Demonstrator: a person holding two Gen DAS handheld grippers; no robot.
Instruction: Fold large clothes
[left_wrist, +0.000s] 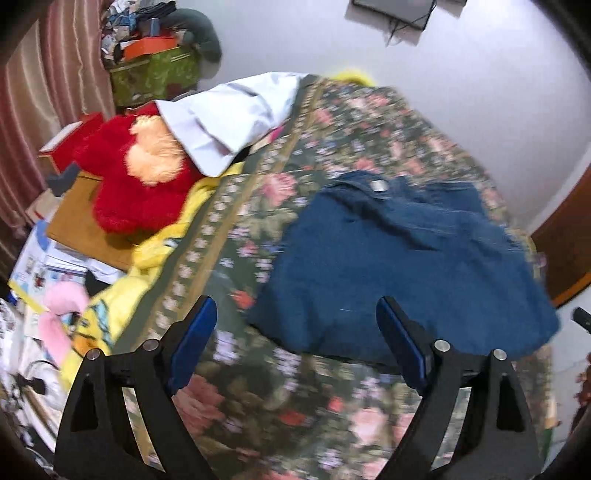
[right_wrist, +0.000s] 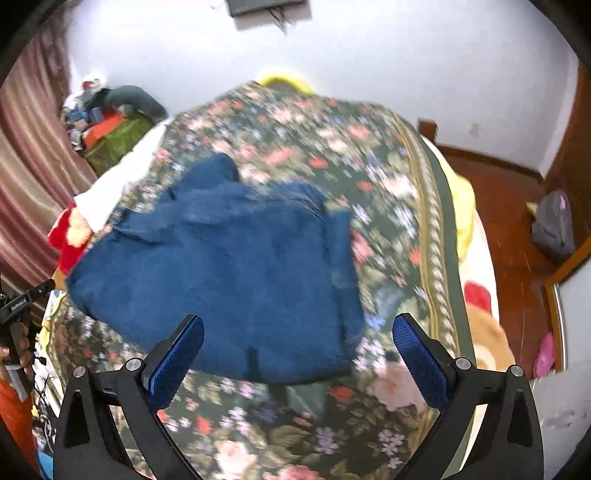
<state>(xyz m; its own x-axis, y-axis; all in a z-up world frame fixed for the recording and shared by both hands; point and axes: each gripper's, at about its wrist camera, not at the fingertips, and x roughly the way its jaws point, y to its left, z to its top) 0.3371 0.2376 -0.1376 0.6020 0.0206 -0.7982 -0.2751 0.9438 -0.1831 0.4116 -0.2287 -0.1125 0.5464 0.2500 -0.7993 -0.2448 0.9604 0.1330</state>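
Blue denim garment (right_wrist: 221, 258) lies flat-ish on the bed, on the floral bedspread (right_wrist: 369, 177), already partly folded by the look of it. Frames are motion-blurred, so I can't tell for sure which piece of clothing it is; a metal button or rivet near its far edge suggests jeans or a denim jacket.

Key relation: the garment sits ahead of and below both tools. From the right hand-held gripper (right_wrist: 297, 354) the near hem is just past the fingertips and offset toward its left finger; the bundle's long axis runs diagonally, far-left to near-right. From the left hand-held gripper (left_wrist: 295, 339) the garment (left_wrist: 399, 258) is offset to the right, with its near-left corner lying between the fingers in view but below them.

Left jaws stand wide, nothing between the pads. Right jaws also spread wide and empty.

Judgement: the right one looks nearer the near hem, so it suits the next pinch there.

Off to the left side: red plush toy (left_wrist: 136, 177), white shirt (left_wrist: 236, 118).
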